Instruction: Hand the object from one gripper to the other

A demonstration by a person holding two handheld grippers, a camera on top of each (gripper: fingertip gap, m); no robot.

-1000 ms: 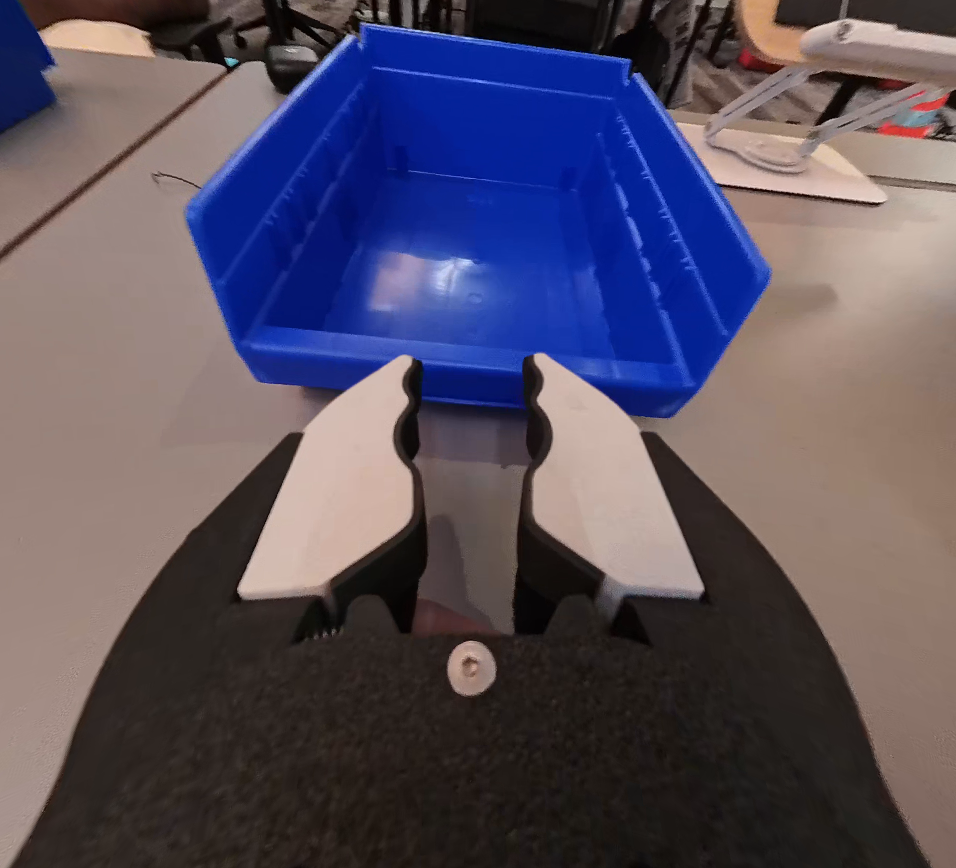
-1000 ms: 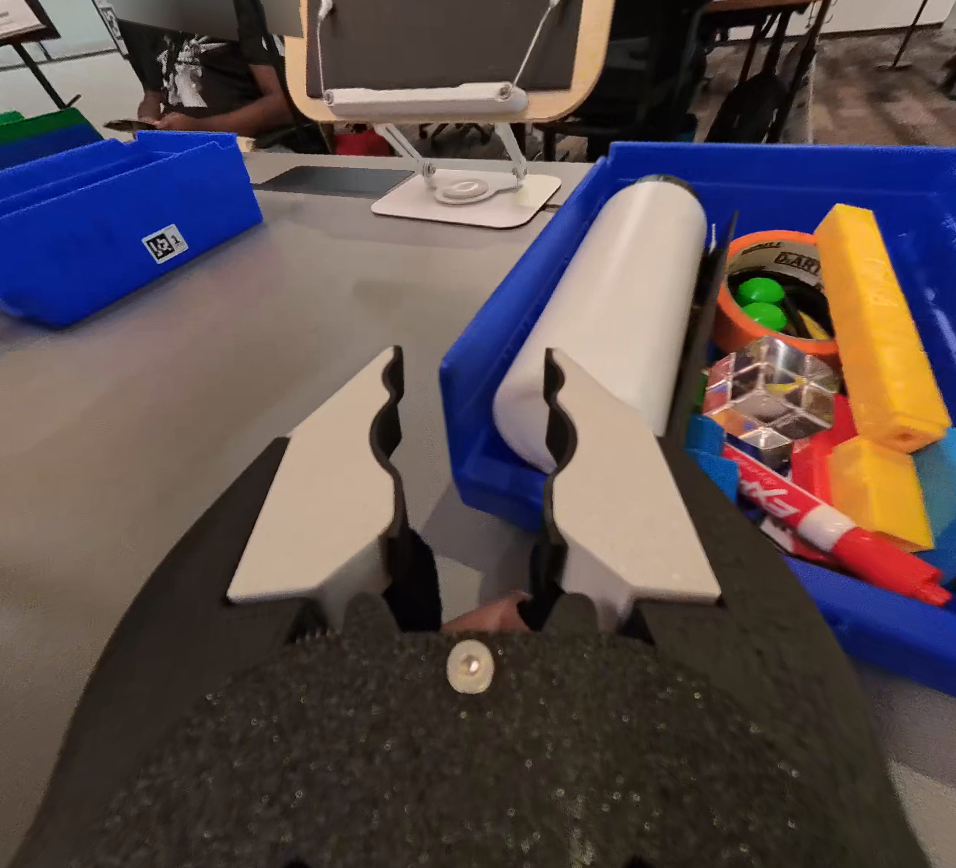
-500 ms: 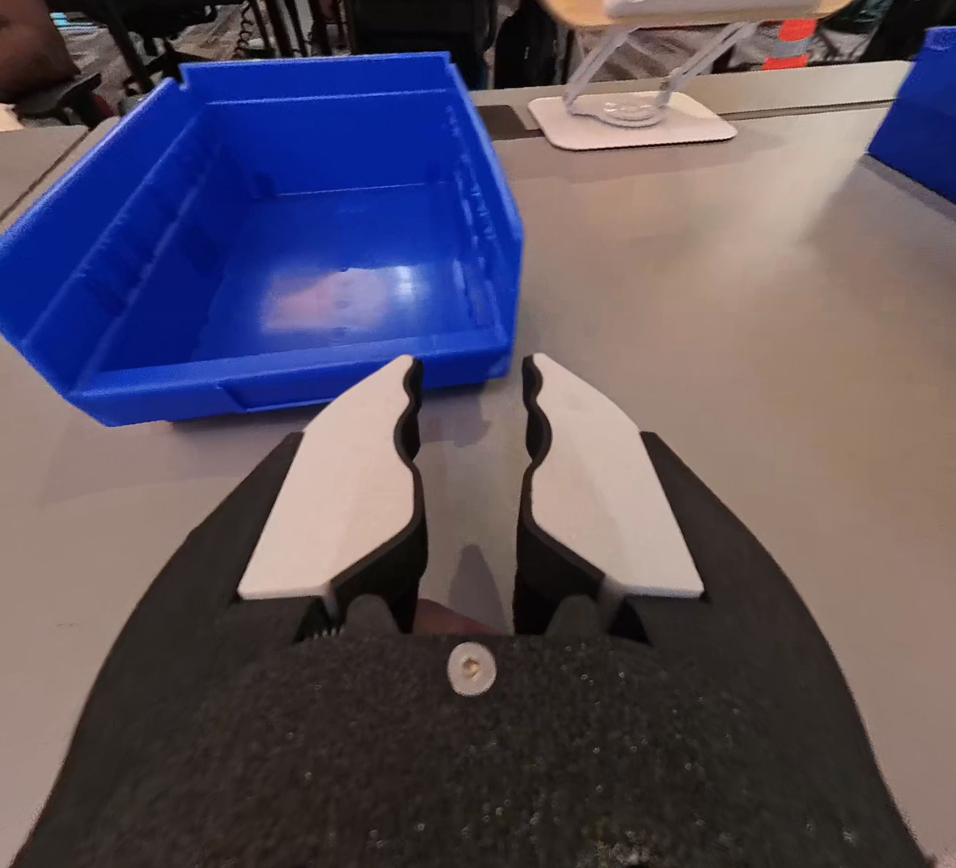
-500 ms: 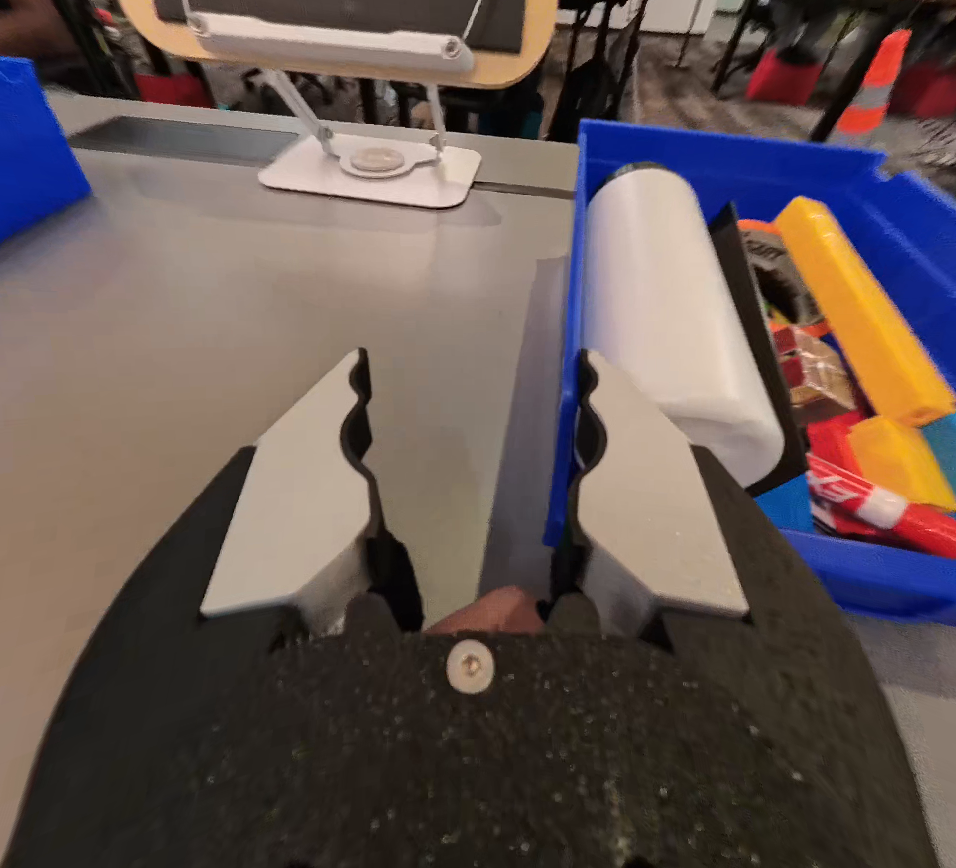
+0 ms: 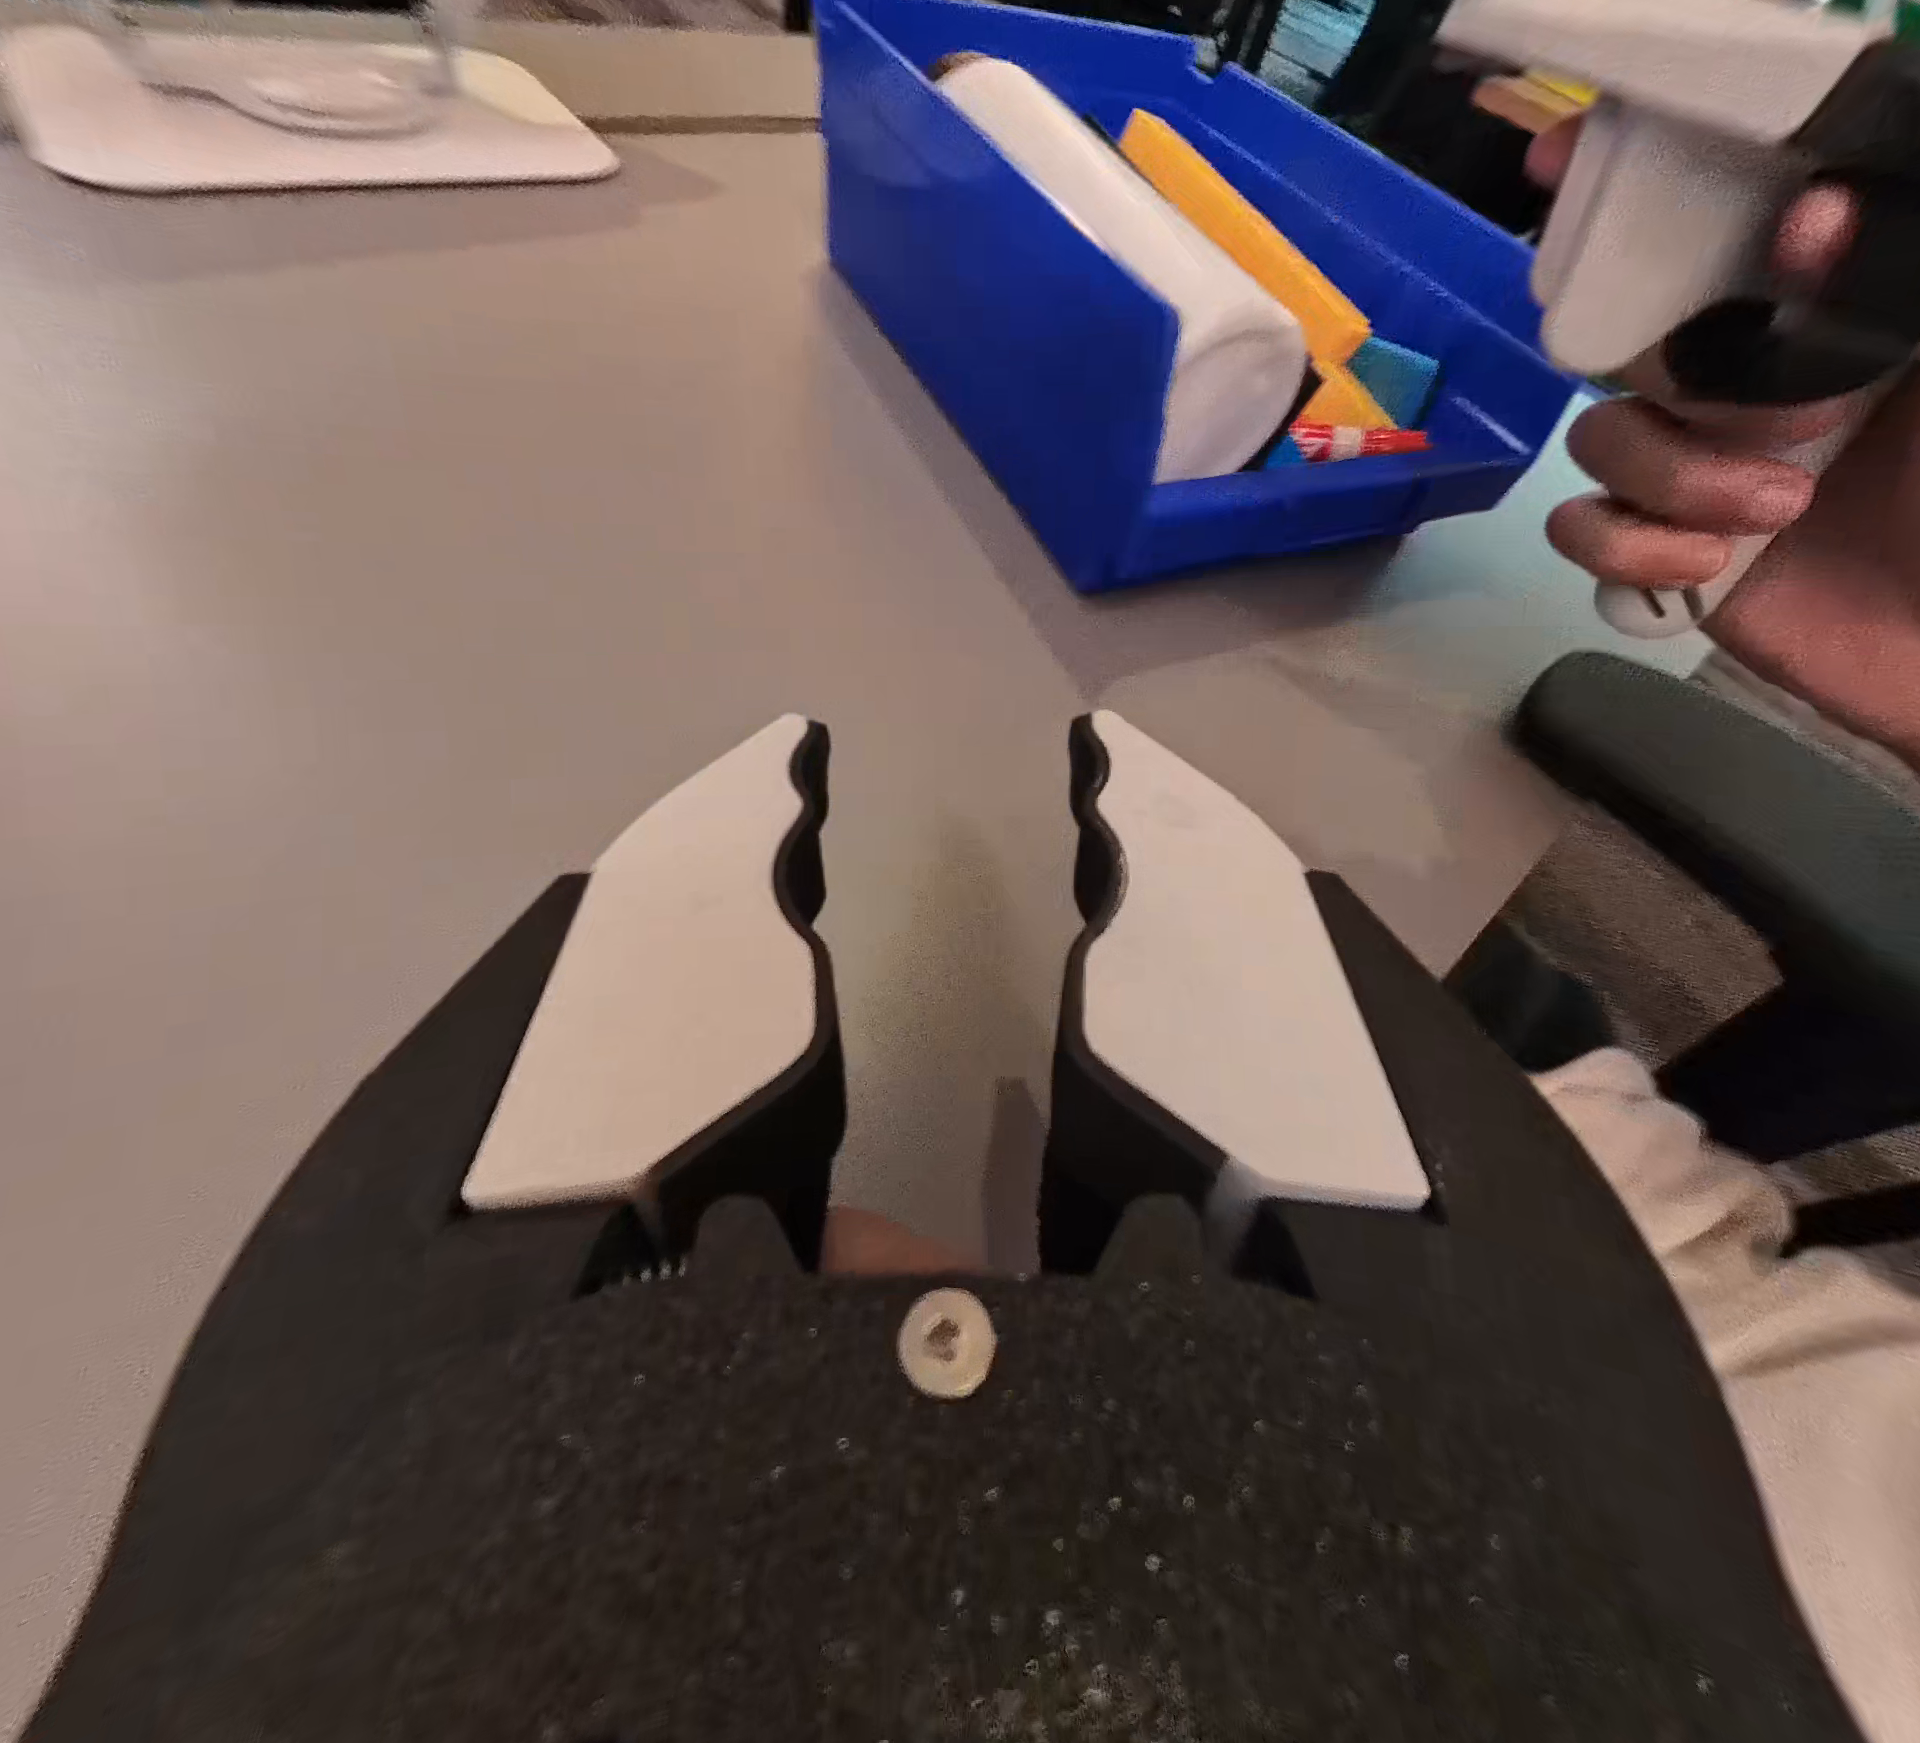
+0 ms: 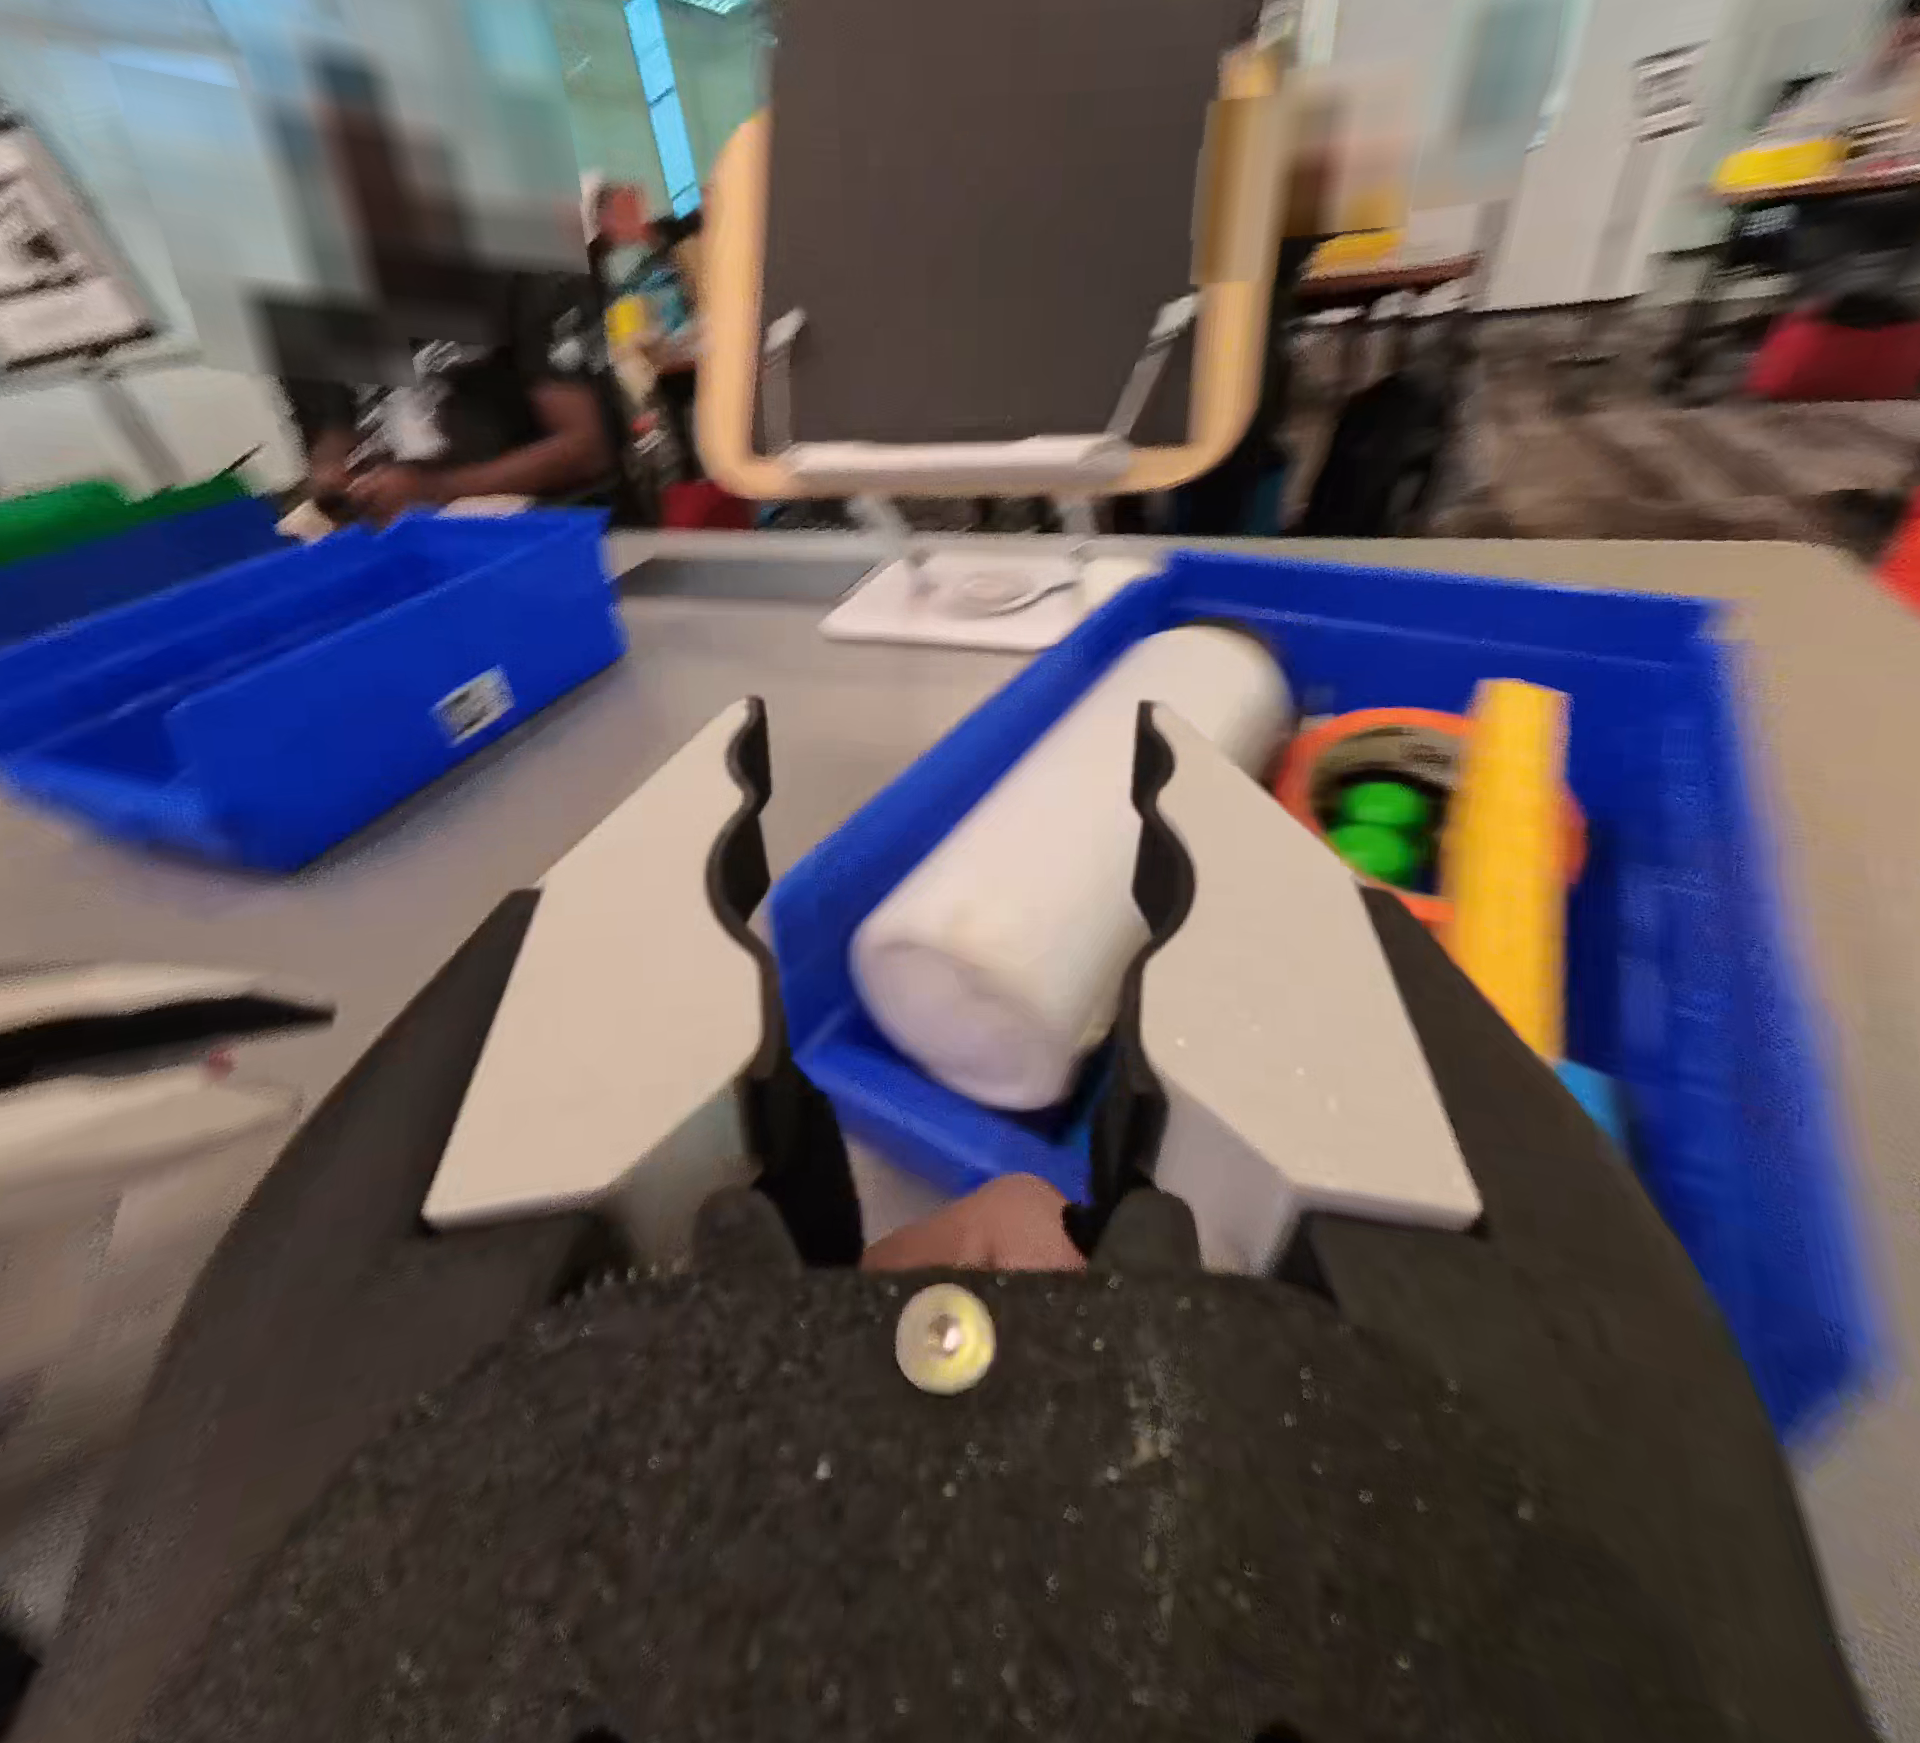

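A blue bin (image 6: 1704, 862) full of objects sits on the grey table; it also shows in the left wrist view (image 5: 997, 311). In it lie a white cylinder (image 6: 1049, 872), a long yellow block (image 6: 1507, 841), an orange tape roll (image 6: 1371, 748) with green pieces inside, and a red marker (image 5: 1351, 443). My right gripper (image 6: 948, 737) is open and empty, raised just before the bin with the white cylinder showing between its fingers. My left gripper (image 5: 945, 743) is open and empty over bare table. The right gripper's handle (image 5: 1704, 239), held by a hand, shows at right in the left wrist view.
An empty blue bin (image 6: 343, 737) sits at the left of the table. A white stand base (image 6: 956, 597) carrying a wood-framed dark panel (image 6: 997, 166) stands at the back. A dark chair armrest (image 5: 1745, 852) lies off the table's right edge. People sit behind. To the long yellow block (image 6: 1507, 841): right tips about 15 cm, left tips about 35 cm.
My left gripper has swung right, from the empty bin to face the full bin. My right gripper has lifted, turned toward the full bin and opened wider.
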